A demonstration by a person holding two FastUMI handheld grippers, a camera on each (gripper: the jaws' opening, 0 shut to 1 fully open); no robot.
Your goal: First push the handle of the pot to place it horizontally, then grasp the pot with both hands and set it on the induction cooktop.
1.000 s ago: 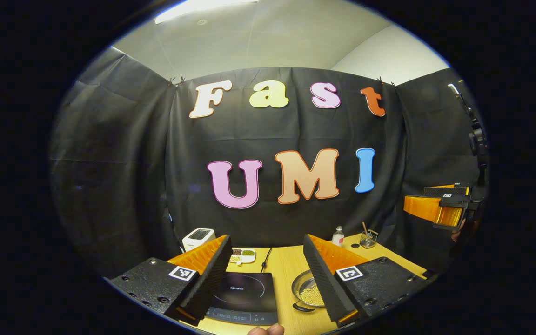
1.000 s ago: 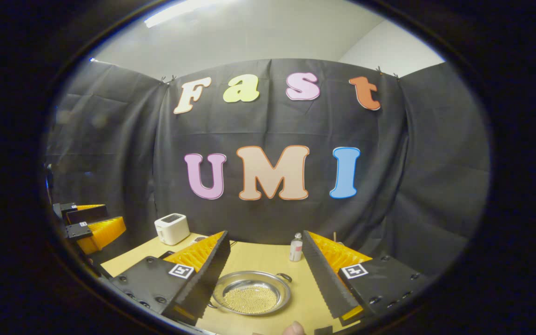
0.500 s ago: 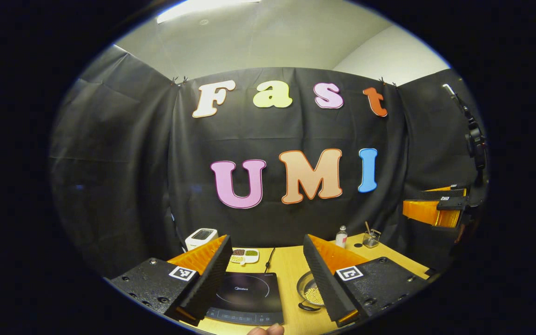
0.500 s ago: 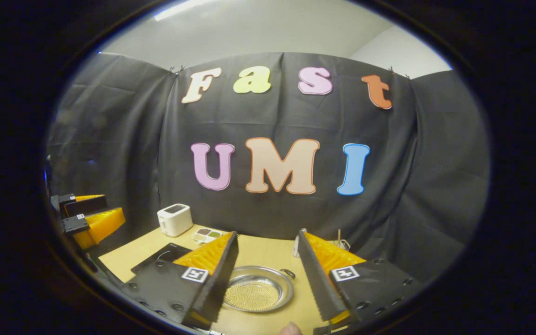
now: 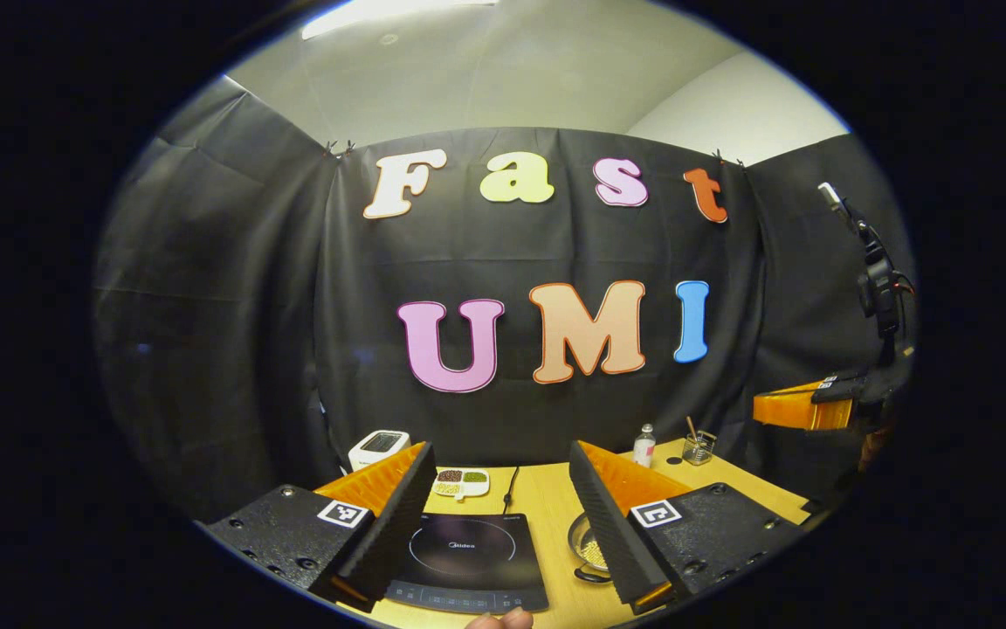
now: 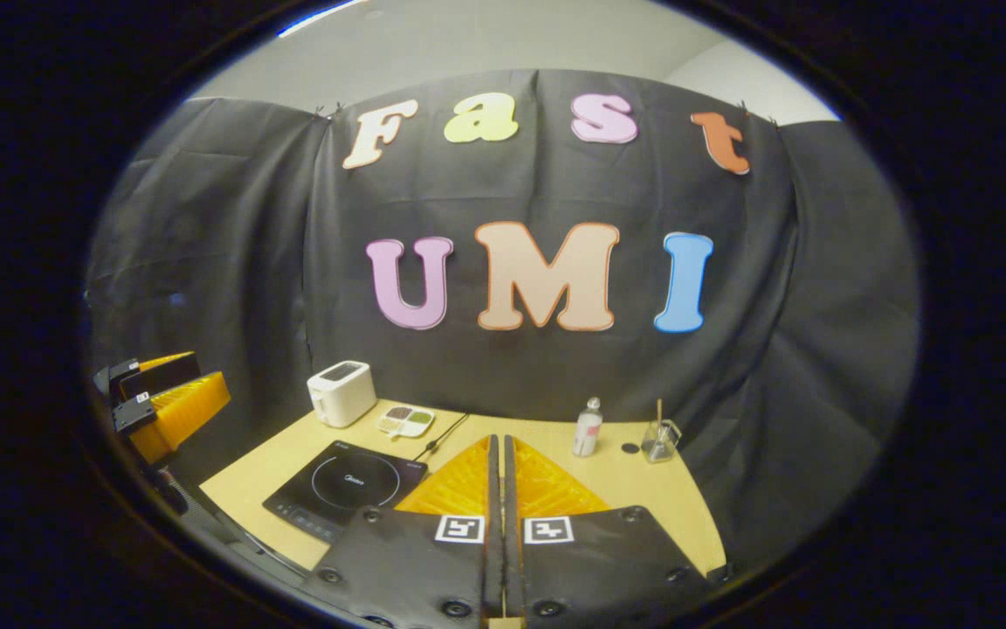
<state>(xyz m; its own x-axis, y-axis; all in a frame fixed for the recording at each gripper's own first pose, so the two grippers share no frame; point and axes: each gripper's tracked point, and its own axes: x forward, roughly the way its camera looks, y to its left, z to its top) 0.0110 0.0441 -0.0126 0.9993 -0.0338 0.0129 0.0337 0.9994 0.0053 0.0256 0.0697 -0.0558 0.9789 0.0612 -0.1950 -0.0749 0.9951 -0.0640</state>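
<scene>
The steel pot (image 5: 589,550), with small yellow beads inside, rests on the wooden table (image 5: 547,507), half hidden behind my left gripper's right-hand finger; its dark handle (image 5: 592,576) points toward me. The black induction cooktop (image 5: 468,559) lies left of it, between the open fingers of my left gripper (image 5: 499,450), which hovers above the table. In the right gripper view, my right gripper (image 6: 499,439) is shut with nothing held, and its fingers hide the pot. The cooktop (image 6: 346,485) lies to their left. The right gripper (image 5: 804,409) hangs far right; the left gripper (image 6: 162,393) far left.
At the back of the table stand a white toaster (image 6: 341,393), a divided dish of beans (image 6: 405,420), a small bottle (image 6: 588,428) and a glass with a stick (image 6: 660,441). A cable (image 6: 442,437) runs from the cooktop. A thumb (image 5: 499,620) shows at the bottom edge.
My right gripper has closed from wide open to shut and tilted downward, now hiding the pot. My left gripper shifted slightly left, so the cooktop sits more centred between its fingers.
</scene>
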